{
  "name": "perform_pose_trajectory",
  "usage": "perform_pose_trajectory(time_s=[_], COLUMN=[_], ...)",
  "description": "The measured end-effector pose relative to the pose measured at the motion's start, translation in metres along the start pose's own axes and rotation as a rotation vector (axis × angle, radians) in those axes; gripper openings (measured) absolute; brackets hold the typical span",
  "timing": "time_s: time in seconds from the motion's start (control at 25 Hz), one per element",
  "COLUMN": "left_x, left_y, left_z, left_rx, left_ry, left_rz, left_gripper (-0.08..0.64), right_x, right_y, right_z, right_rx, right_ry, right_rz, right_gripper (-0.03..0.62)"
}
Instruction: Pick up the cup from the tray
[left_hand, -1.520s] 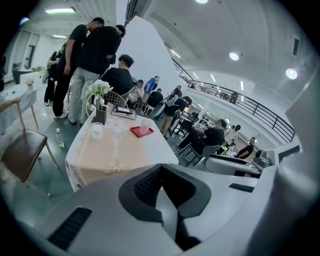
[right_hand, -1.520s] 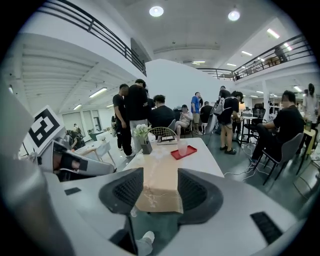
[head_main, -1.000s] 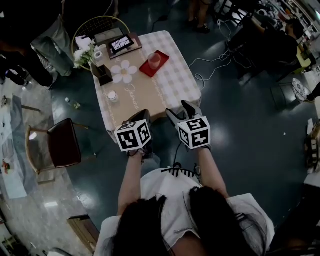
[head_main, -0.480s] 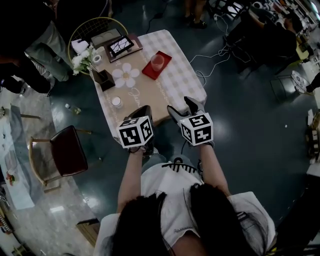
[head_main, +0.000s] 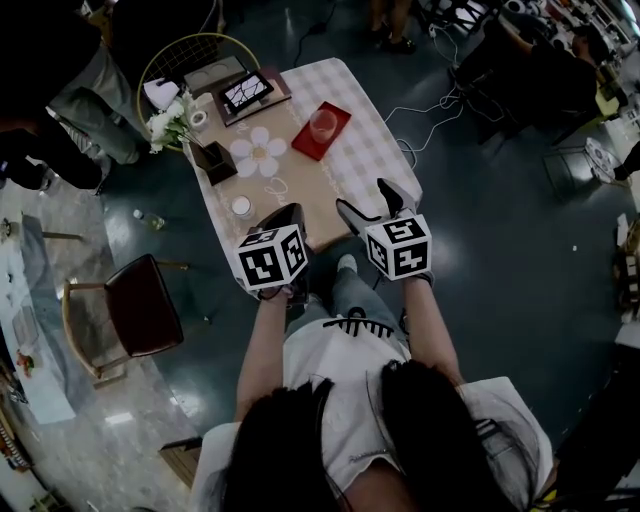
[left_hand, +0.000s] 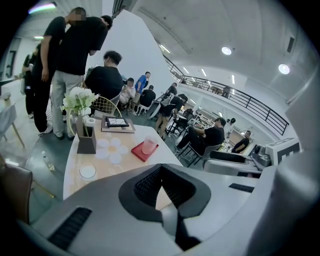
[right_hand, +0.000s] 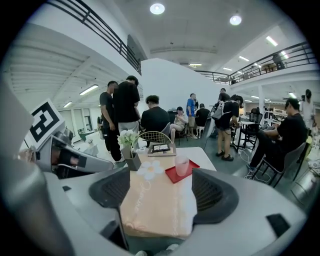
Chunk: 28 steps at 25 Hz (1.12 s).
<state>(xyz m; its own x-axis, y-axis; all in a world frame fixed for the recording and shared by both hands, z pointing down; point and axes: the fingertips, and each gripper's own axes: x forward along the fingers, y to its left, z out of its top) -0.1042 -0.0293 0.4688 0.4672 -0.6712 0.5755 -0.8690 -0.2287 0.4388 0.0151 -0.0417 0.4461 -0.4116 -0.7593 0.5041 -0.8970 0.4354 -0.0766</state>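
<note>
- The pink cup (head_main: 323, 124) stands on the red tray (head_main: 304, 146), on the far half of the table (head_main: 300, 190).
- The left gripper (head_main: 285, 214) hovers at the table's near edge, jaws together and empty.
- The right gripper (head_main: 366, 200), at the same near edge, is opening its jaws with nothing between them.

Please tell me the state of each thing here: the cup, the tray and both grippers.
cup, upright on the tray, not held
tray, flat on the table
left gripper, shut, empty
right gripper, jaws opening, nothing between them
flower vase, upright
</note>
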Motion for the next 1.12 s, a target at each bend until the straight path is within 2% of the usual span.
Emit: perform_pose_trajectory(time_s=[0.28,0.6,0.88,1.12], left_x=[0.02,0.062,0.102,0.135], left_y=[0.015,0.026,0.04,0.053], left_z=[0.021,0.053,0.073,0.092], left_rx=[-0.003,-0.009,-0.047,-0.073], left_ry=[-0.014,-0.008,0.024,0.003], left_rz=[0.018,0.048,0.09,0.139], left_gripper=[0.005,0.005,0.005,0.005], right_x=[0.032,0.085,0.134,0.178], right_y=[-0.012,-0.038,-0.061,-0.077], right_z=[0.013,0.032,0.04,0.04], right_rx=[-0.019,-0.048,-0.086,-0.037], right_ry=[-0.002,0.028,0.082,0.127], right_rz=[0.009,0.059,0.097,0.167], right_gripper=[0.388,0.408,0.425,0.434])
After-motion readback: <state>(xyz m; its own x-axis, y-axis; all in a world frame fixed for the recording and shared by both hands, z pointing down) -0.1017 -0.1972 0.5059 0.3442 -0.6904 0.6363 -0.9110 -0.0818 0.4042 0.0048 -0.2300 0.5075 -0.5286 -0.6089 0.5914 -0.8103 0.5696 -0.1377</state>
